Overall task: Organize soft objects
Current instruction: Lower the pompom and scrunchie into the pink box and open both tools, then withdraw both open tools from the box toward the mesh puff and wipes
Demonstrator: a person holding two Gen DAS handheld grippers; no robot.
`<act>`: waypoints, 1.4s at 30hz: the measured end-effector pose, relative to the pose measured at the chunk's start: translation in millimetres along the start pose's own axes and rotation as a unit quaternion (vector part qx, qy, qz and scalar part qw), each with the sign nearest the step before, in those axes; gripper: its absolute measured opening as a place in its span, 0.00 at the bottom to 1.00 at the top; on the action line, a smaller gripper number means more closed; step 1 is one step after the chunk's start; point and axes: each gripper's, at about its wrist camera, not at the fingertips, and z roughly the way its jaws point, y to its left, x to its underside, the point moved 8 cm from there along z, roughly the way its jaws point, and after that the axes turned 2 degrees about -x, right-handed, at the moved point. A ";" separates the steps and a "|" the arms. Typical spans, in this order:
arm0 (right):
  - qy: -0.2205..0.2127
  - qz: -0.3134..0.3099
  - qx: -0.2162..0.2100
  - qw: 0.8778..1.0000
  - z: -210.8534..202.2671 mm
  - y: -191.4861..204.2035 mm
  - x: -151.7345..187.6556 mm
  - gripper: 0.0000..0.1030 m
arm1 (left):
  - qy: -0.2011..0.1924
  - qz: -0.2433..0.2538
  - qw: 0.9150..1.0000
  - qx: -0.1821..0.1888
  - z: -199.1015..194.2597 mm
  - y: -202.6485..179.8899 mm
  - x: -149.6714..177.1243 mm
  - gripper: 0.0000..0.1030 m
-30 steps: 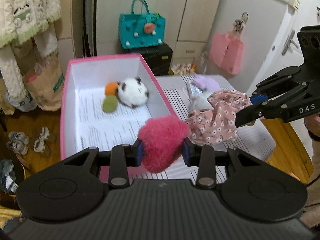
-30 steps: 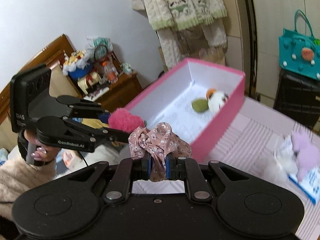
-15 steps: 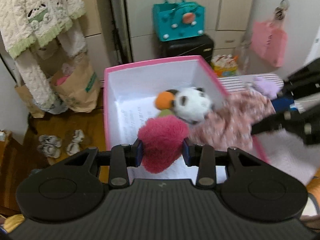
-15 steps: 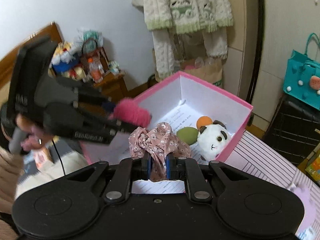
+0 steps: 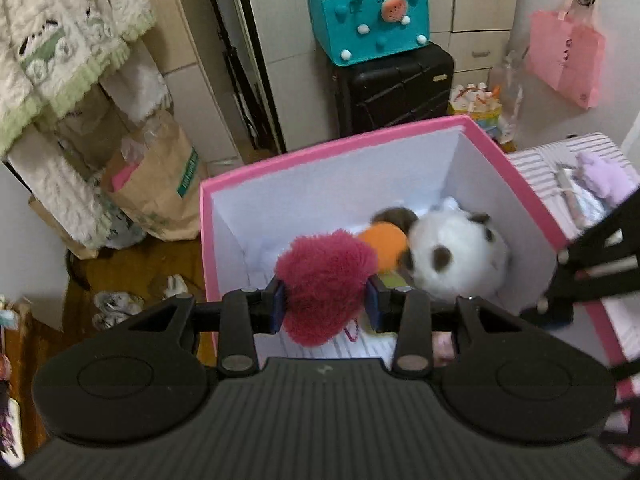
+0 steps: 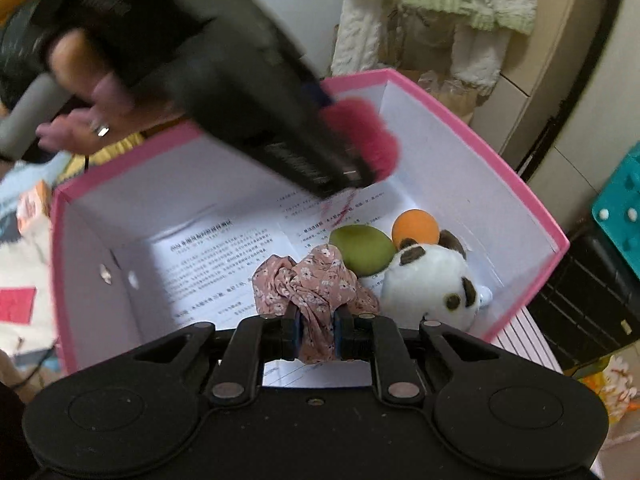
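Both tools have swung over the pink box (image 6: pixel 516 184) since a second ago, when they were off to its near right above the striped bench; now each one hangs above the box's open top.

Left tool (image 5: pixel 325 305) is clamped on the fuzzy red heart (image 5: pixel 325 280), sitting over the near-left part of the box, just near of the orange ball (image 5: pixel 382 242). Right tool (image 6: pixel 316 330) is pinched shut on the floral scrunchie (image 6: pixel 310 286), hovering beside the green ball (image 6: pixel 362 250) and the panda plush (image 6: pixel 434 282), which already lie at the far right end on the printed paper lining.

So I'd say we're at the drop-off step: 2 soft things carried in, not released yet. Next move probably just needs both tools to lower a bit and open, ideally over the bare paper on the left so nothing piles on the panda. That purple plush (image 5: pixel 604 178) out on the bench looks like it's still waiting.
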 end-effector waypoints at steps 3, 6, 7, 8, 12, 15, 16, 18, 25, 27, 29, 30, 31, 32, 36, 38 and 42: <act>0.016 -0.014 0.022 1.000 11.0 -4.4 -0.6 0.23 | -0.005 0.014 1.000 -0.020 11.8 -0.5 -8.4 0.39; 0.021 -0.018 0.036 0.999 19.8 -11.1 -1.9 0.28 | -0.002 0.017 1.000 -0.022 20.8 -1.5 -14.1 0.39; 0.019 -0.016 0.040 0.999 19.9 -12.5 -1.8 0.30 | -0.001 0.016 1.000 -0.020 23.0 -1.3 -15.3 0.39; 0.017 -0.018 0.047 0.999 19.2 -13.9 -1.5 0.31 | -0.001 0.014 1.000 -0.017 24.4 -1.5 -15.8 0.40; 0.010 -0.023 0.066 0.997 15.6 -14.2 -0.8 0.36 | -0.001 -0.005 1.000 -0.004 30.0 0.8 -18.2 0.41; 0.004 -0.029 0.075 0.997 10.1 -9.4 -0.3 0.47 | 0.000 -0.015 1.000 0.004 32.4 2.5 -18.6 0.52; 0.001 -0.030 0.077 0.997 7.7 -8.1 -0.5 0.50 | -0.002 -0.014 1.000 0.003 32.0 2.3 -18.5 0.53; -0.006 -0.030 0.080 0.996 2.2 -6.7 -1.2 0.55 | -0.010 -0.013 1.000 -0.005 28.7 2.7 -18.1 0.54; -0.040 0.020 0.039 0.998 -23.7 -4.0 -1.4 0.55 | -0.021 -0.019 1.000 -0.007 7.9 4.6 -14.3 0.55; -0.050 0.033 0.031 0.998 -33.8 -1.6 -1.3 0.55 | -0.023 -0.018 1.000 -0.008 -3.4 4.8 -10.6 0.55; -0.057 0.045 0.026 0.997 -44.1 2.0 1.0 0.55 | -0.023 -0.015 1.000 -0.009 -14.7 4.1 -6.5 0.55; -0.061 0.051 0.024 0.997 -49.3 3.8 2.0 0.55 | -0.023 -0.014 1.000 -0.011 -22.2 3.0 -4.2 0.56; -0.064 0.056 0.022 0.996 -53.9 5.0 3.0 0.55 | -0.023 -0.012 1.000 -0.011 -28.7 1.9 -2.4 0.56; -0.068 0.061 0.021 0.996 -58.9 6.6 4.4 0.55 | -0.024 -0.011 1.000 -0.012 -35.7 0.1 0.3 0.57; -0.090 0.072 0.020 0.993 -83.7 16.9 12.5 0.55 | -0.023 -0.013 1.000 -0.003 -68.3 -3.7 9.2 0.60; -0.100 0.076 0.022 0.992 -96.7 21.5 17.5 0.55 | -0.021 -0.015 1.000 -0.001 -84.4 -6.4 13.7 0.61; -0.112 0.082 0.022 0.990 -119.3 29.8 24.3 0.55 | -0.021 -0.005 1.000 0.000 -112.6 -12.4 23.8 0.63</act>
